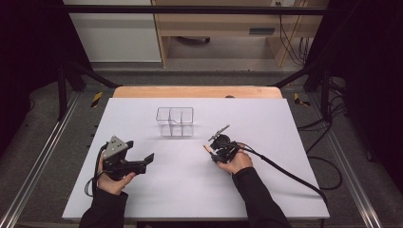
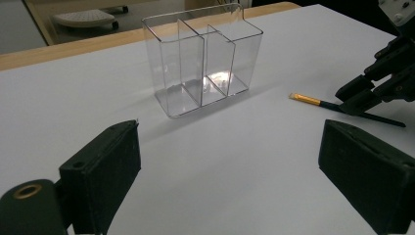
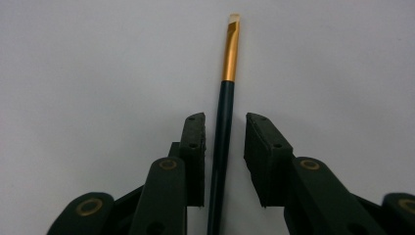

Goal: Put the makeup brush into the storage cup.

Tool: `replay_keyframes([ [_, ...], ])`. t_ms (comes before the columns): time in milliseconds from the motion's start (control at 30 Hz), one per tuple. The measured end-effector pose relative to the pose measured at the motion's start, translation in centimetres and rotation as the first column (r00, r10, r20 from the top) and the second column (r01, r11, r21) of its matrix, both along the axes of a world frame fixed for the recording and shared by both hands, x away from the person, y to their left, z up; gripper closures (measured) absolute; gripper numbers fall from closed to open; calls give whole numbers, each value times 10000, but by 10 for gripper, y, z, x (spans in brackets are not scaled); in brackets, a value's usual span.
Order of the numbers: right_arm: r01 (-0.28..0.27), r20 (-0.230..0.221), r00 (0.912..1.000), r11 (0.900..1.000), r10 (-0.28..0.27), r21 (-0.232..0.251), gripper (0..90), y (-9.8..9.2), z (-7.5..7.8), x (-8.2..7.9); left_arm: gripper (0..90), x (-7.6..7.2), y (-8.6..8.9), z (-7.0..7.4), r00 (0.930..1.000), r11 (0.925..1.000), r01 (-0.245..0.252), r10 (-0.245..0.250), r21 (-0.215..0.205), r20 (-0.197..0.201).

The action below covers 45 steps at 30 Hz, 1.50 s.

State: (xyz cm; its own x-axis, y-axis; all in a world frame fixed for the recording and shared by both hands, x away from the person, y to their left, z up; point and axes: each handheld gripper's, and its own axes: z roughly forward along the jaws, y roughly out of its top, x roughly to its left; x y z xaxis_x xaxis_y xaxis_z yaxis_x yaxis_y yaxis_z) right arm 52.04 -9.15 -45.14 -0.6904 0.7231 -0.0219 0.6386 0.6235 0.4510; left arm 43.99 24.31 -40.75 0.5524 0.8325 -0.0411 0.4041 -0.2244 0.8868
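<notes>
A clear plastic organizer (image 1: 175,122) with several compartments stands upright on the white table sheet, and none of the compartments holds anything. A thin brush (image 3: 229,58) with a dark handle, gold ferrule and pale tip lies between the jaws of my right gripper (image 3: 225,122). The left pad sits close against the handle and a gap shows at the right pad. In the left gripper view the brush (image 2: 308,99) lies low over the sheet, right of the organizer (image 2: 203,58), under the right gripper (image 2: 364,95). My left gripper (image 2: 230,171) is wide open and holds nothing, and it points toward the organizer.
The white sheet (image 1: 266,118) covers a wooden tabletop. Cables trail from both grippers across the sheet and the floor. Black frame rails run along both sides, and a wooden desk stands beyond the far edge.
</notes>
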Motion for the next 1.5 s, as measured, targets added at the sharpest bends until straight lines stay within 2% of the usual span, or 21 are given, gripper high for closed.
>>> replay_keyframes([
  [133,-26,-189,9998,9999,23,-161,735,1,-2,0,76,0,0,0,10000,10000,-11,11,-17,2],
  [467,166,-668,9976,9998,-171,-87,801,1,-1,2,77,0,0,0,10000,10000,5,-5,-5,-9],
  [733,187,-783,9967,9998,-192,-73,838,0,-1,3,78,0,0,0,10000,10000,3,-3,15,-14],
  [967,123,-386,9992,9998,-129,-161,840,1,-1,0,79,0,0,0,10000,10000,-17,17,-8,8],
  [1167,-29,-105,9999,10000,30,81,840,-2,5,-1,84,-1,0,1,10000,10000,-37,37,-71,73],
  [1200,109,-120,9999,9997,-106,210,841,-1,7,-3,85,-1,0,1,10000,10000,-42,42,-78,73],
  [1233,-28,7,10000,9997,27,234,840,-3,9,-3,85,-1,0,1,10000,10000,-39,40,-68,71],
  [1300,30,145,9999,9991,-36,430,840,-4,14,-5,85,-1,0,1,9999,10000,-49,50,-80,88],
  [1500,-144,883,9961,9926,37,1208,840,-11,30,-9,88,-1,0,1,9999,9998,-51,52,-167,88],
])
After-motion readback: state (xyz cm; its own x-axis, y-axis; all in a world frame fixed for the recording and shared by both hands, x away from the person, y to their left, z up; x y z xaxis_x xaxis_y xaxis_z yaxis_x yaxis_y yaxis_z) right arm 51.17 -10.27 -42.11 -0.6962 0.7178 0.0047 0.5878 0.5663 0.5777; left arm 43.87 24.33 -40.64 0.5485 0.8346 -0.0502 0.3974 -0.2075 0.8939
